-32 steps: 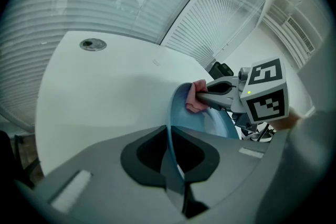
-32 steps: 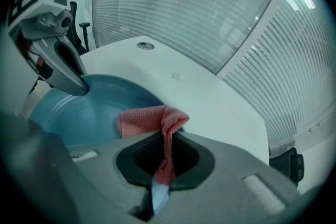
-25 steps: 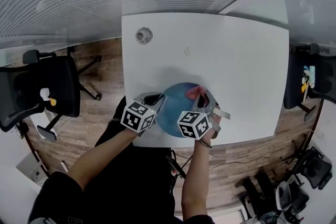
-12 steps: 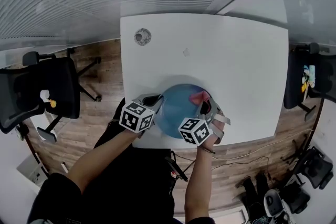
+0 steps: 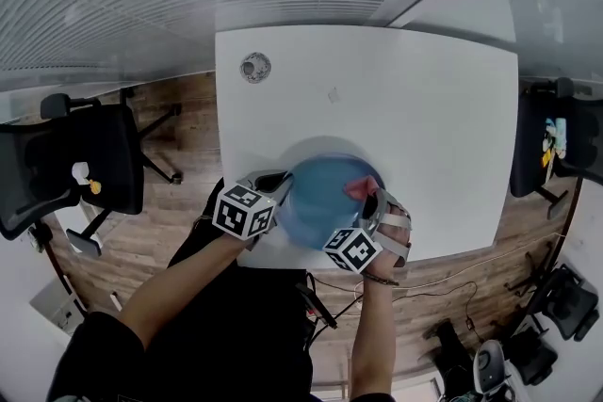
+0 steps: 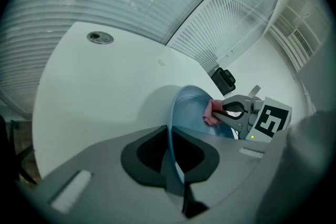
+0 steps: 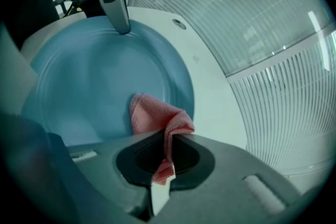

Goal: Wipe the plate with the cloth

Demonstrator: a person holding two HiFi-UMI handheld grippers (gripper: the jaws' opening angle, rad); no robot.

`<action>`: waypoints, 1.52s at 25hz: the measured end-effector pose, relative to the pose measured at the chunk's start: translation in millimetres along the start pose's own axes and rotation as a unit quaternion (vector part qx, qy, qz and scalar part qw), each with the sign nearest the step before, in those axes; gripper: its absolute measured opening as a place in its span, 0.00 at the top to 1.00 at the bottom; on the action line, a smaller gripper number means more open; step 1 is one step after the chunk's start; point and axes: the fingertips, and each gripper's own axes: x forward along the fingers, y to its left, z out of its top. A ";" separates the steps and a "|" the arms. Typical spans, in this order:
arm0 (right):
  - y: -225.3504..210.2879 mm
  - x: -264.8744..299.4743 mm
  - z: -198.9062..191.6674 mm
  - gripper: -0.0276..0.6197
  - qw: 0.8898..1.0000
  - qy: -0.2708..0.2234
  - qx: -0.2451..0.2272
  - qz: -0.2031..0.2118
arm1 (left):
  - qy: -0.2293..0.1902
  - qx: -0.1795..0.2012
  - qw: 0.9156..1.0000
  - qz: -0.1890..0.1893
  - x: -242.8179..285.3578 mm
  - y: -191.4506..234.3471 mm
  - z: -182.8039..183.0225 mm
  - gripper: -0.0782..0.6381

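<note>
Esp. right gripper view – cloth pinched.

No legible words, numbers or brand names in any view.

- Left marker cube, on the left tongs: black-and-white square patterns only, no letters or digits.
- Right marker cube, on the right tongs: the same kind of pattern. One face also shows in the left gripper view, still code only.
- Small pale mark on the table, beyond both tongs: too small to read.
- Coloured printed item on a chair, far to the right of the right tongs: colours only, nothing legible.
</note>
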 end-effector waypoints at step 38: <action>118.8 -59.6 -11.5 0.94 0.958 -0.027 -0.211 0.194 | -0.007 -0.097 0.995 -0.008 1.6 6.3 3.3 0.85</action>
